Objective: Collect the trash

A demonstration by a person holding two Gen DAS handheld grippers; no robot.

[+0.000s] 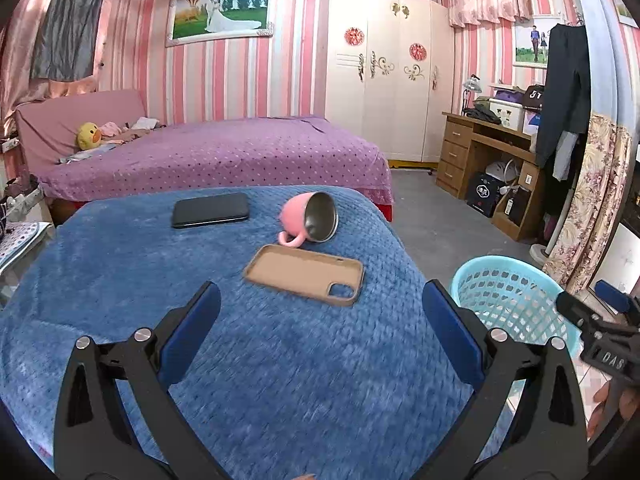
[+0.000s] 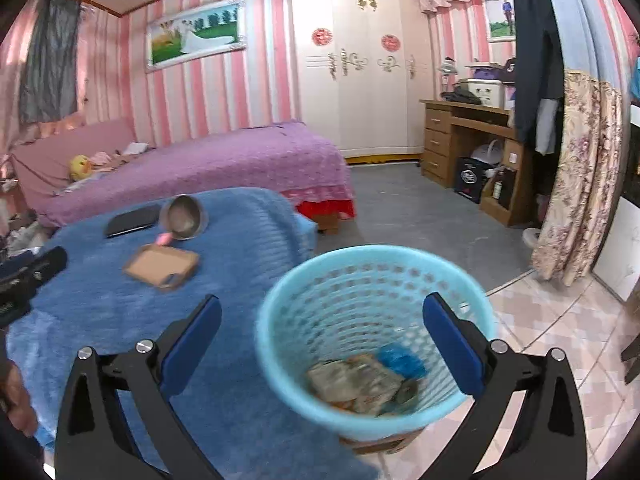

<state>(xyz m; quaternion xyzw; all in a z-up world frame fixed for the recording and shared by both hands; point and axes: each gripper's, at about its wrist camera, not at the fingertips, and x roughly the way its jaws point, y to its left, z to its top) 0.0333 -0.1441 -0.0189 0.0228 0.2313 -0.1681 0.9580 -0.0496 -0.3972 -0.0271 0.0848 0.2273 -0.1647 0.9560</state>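
Trash in the bin, both tongs empty: your right gripper (image 2: 322,338) hangs over the pale blue perforated plastic wastebasket (image 2: 276,320), lower centre of the right wrist view, jaws spread wide with nothing between the blue pads. At the bottom of the basket lie crumpled printed wrappers (image 2: 356,380) and a scrunched blue scrap (image 2: 402,362), blurred but plainly inside the wall. Your left gripper (image 1: 322,332) is just as wide open and just as empty, poised above the blue fleece blanket (image 1: 120,280) that covers the table in the lower half of its frame.

By the look of things, a drop has been made and the step in hand is the search for the next piece. What is left on the blanket gives you little to go on: a tan phone case (image 1: 304,276) lying hollow side up at centre frame, a pink mug with a steel lining (image 1: 310,218) tipped on its side just behind it, and a dark phone (image 1: 211,210) further back at upper left of the tabletop. None of these reads as rubbish, and no loose wrapper shows on the cloth in either view.

Your next move, then, calls for a sweep of the parts of the table and floor that lie outside both frames before you commit either gripper. The basket stands on the tiled floor just beside the table's right edge, near at hand for either one.
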